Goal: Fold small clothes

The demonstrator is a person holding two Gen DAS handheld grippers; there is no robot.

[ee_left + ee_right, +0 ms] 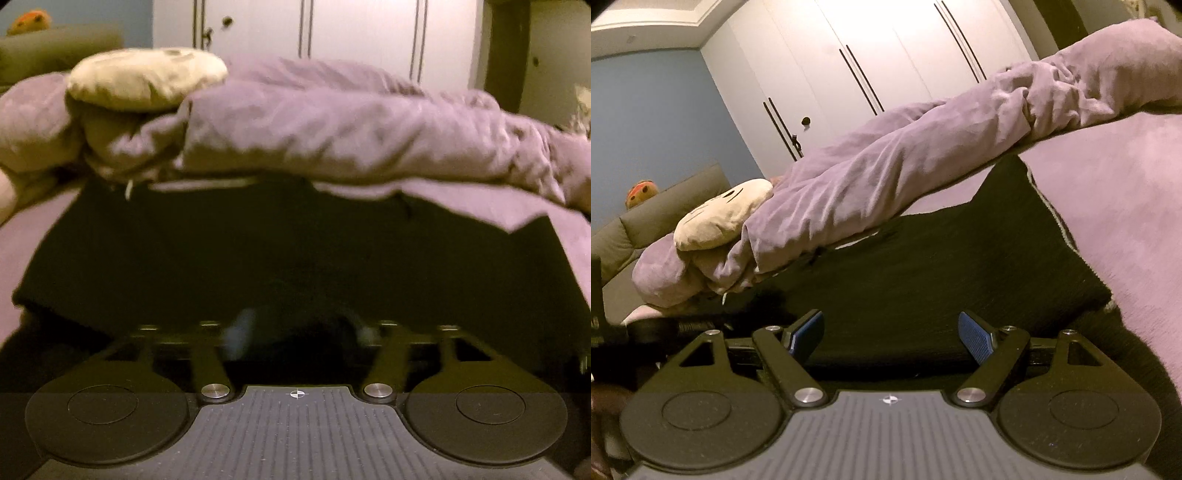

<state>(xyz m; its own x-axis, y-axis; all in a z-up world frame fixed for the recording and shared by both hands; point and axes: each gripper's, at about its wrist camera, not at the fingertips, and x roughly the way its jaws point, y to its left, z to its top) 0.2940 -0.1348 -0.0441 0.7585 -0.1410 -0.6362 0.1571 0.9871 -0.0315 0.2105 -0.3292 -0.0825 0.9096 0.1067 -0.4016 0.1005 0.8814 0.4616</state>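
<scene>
On the lilac bedsheet, a black garment shows no readable writing.

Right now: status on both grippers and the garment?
Right gripper open, empty, low over black garment. Left gripper blurred, state unclear. Garment spread on bed. Bunched purple duvet overlaps its far edge.

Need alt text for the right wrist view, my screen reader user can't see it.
The right gripper hangs open, blue-padded fingers spread just above a black garment lying flat on a purple bed sheet. Beyond it lie a bunched purple duvet and a cream plush toy, with white wardrobe doors behind.
</scene>
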